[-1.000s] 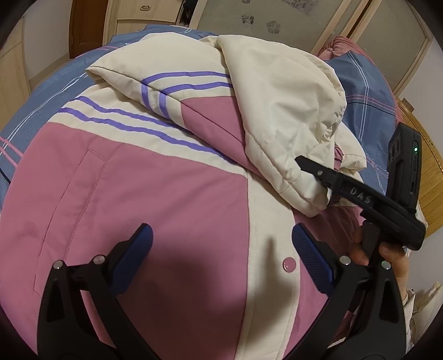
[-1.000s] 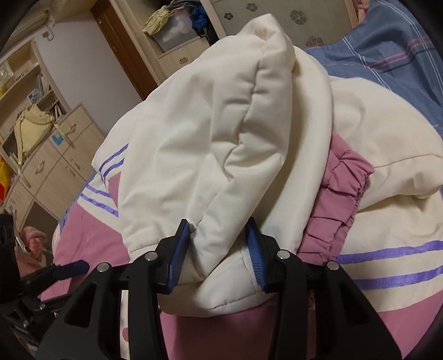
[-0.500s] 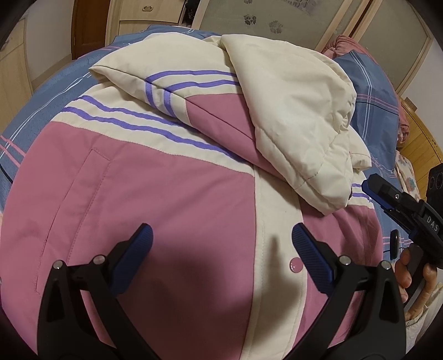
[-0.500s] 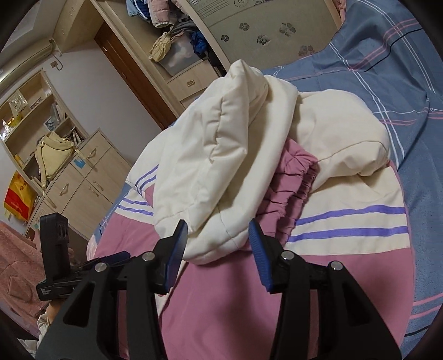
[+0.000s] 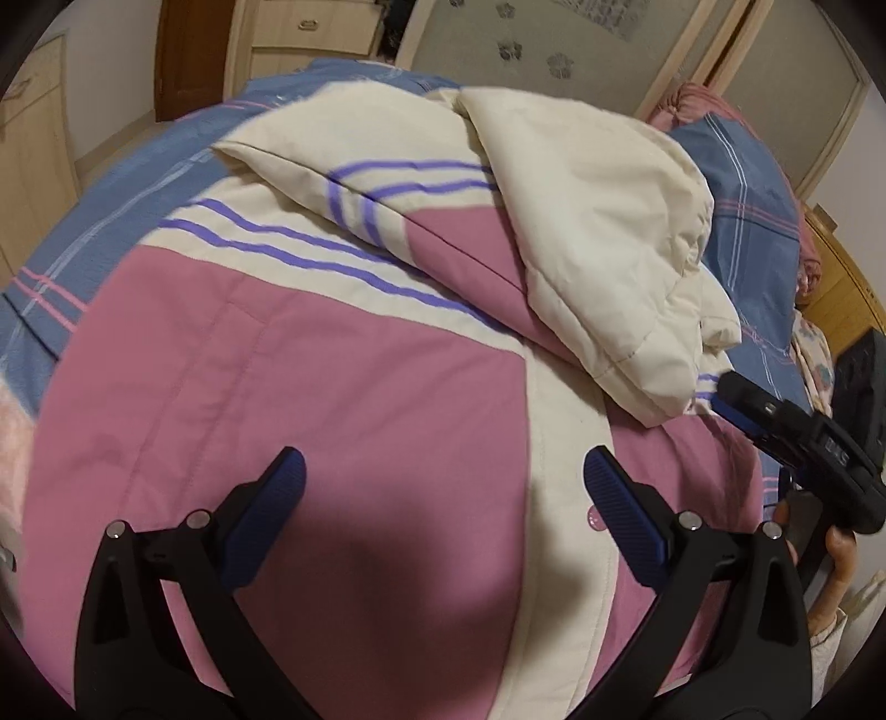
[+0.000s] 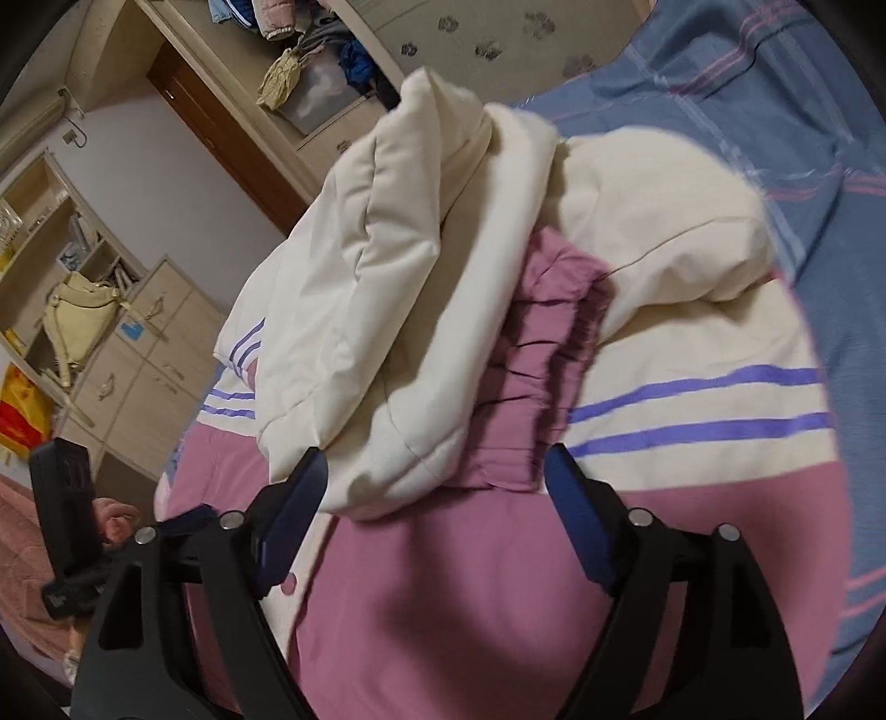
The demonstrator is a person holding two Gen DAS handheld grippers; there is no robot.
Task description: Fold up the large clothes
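place: home bedroom | evidence: bed with plaid sheet, wardrobe, drawers

The only lettering that can be read is a short white mark, seemingly "DAS" seen upside down, on the black body of the right tool at about three o'clock in the left wrist view.

A bed with a blue plaid cover fills the room's centre. Light wooden cabinets with drawers line a white wall. A brown door stands beside a wardrobe with paw-print panels. Open shelves hold a yellow bag.
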